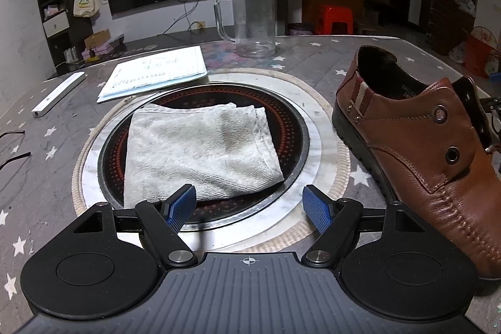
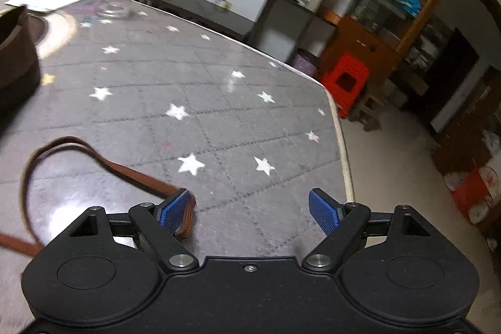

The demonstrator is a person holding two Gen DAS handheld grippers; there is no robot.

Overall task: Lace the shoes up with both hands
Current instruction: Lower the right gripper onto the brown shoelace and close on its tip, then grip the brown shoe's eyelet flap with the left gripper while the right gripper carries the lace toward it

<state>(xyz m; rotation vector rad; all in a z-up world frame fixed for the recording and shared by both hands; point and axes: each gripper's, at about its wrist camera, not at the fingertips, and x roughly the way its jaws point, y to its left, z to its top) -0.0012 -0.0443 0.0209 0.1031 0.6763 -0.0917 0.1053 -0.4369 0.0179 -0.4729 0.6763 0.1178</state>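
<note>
A brown leather shoe (image 1: 416,140) lies on the star-patterned table at the right of the left wrist view, with bare metal eyelets (image 1: 452,154) on its near flap. My left gripper (image 1: 250,208) hovers open to the left of the shoe, over a cloth, with nothing between its blue pads. In the right wrist view a brown lace (image 2: 103,161) loops across the table and its end lies against the left blue pad (image 2: 173,210). My right gripper (image 2: 250,210) stands open above the table. The shoe's heel (image 2: 15,61) shows dark at that view's left edge.
A folded grey-white cloth (image 1: 200,149) lies on a round black hotplate (image 1: 294,127) set in the table. Behind stand a clear glass mug (image 1: 253,19), papers (image 1: 156,72) and a white stick (image 1: 59,94). The table's right edge (image 2: 341,146) drops to the floor by a red stool (image 2: 344,80).
</note>
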